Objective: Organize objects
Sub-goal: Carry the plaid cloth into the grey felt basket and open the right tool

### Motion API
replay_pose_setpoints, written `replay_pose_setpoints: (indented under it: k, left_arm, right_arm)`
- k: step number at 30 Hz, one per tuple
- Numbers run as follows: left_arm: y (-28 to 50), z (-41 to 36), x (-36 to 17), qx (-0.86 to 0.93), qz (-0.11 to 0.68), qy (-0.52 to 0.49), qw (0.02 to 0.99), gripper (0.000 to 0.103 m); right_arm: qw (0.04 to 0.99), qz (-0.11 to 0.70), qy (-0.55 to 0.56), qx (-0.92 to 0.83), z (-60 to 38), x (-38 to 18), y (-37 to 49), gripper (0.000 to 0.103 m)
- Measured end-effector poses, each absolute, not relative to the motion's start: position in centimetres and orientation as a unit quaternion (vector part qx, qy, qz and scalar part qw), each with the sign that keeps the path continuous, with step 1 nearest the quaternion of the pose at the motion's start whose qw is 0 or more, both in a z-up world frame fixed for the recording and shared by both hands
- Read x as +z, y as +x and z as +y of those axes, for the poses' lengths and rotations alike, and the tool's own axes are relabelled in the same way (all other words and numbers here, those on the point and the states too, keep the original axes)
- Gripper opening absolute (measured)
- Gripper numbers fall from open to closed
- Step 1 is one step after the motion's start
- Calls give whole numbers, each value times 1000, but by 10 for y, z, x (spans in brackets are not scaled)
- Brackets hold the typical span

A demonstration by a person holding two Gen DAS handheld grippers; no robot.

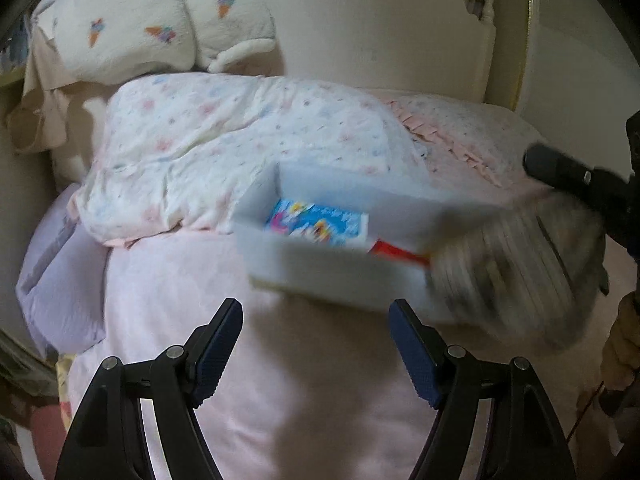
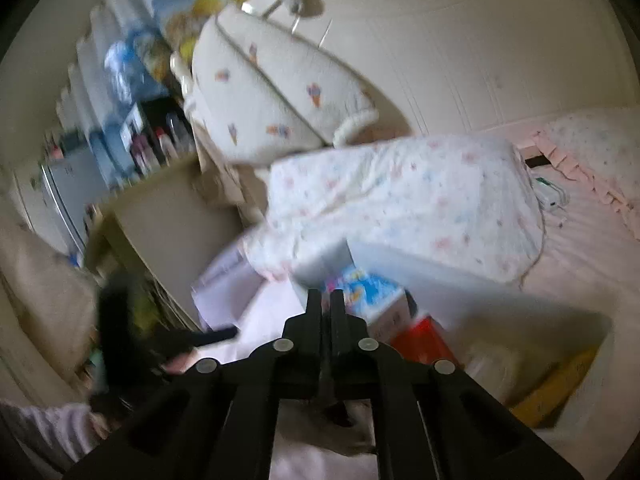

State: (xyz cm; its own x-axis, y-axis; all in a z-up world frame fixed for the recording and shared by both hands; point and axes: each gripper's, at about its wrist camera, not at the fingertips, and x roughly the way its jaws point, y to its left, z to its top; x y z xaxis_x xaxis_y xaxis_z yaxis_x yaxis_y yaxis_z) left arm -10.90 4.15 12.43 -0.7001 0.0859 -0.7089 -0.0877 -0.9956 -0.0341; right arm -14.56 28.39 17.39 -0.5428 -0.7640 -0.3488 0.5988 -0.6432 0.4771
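Observation:
A white open bin [image 1: 320, 276] rests on the pink bed, just beyond my left gripper [image 1: 316, 344], which is open and holds nothing. Inside the bin lie a blue printed box [image 1: 320, 224] and a red item [image 1: 396, 252]. A blurred grey striped thing [image 1: 512, 272] covers the bin's right end, under the black body of the right gripper [image 1: 568, 176]. In the right wrist view my right gripper [image 2: 326, 296] is shut with nothing seen between its fingers. It hangs over the bin [image 2: 460, 280], above the blue box [image 2: 372, 284] and a red box [image 2: 424, 340].
A floral quilt [image 1: 240, 140] is bunched behind the bin, with an ice-cream patterned cushion [image 1: 152, 20] against the headboard [image 1: 380, 32]. A lavender pillow [image 1: 60, 280] lies at the left. A bedside cabinet [image 2: 168, 220] and shelves of bottles [image 2: 156, 144] stand beside the bed.

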Motion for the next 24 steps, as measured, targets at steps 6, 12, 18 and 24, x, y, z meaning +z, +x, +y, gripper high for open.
replay_pose_setpoints:
  k: [6,12,18,24]
  left_arm:
    - [-115,46,126,919,-4,-390,50,74]
    - [-109,40,121,917,-15,-397,43,74]
    - [-109,32,123,920,-26,-390,33,74]
    - [-105,29,114,919,-26,-393,23,74]
  right_arm:
    - [402,-147,258,-866,274,190,-150,3]
    - [398,-155,243,-871,269,202,-160,3]
    - [370,-107,226,-895,244,218,-187,3]
    - [293,-82,335,-892,233,160,-201,13]
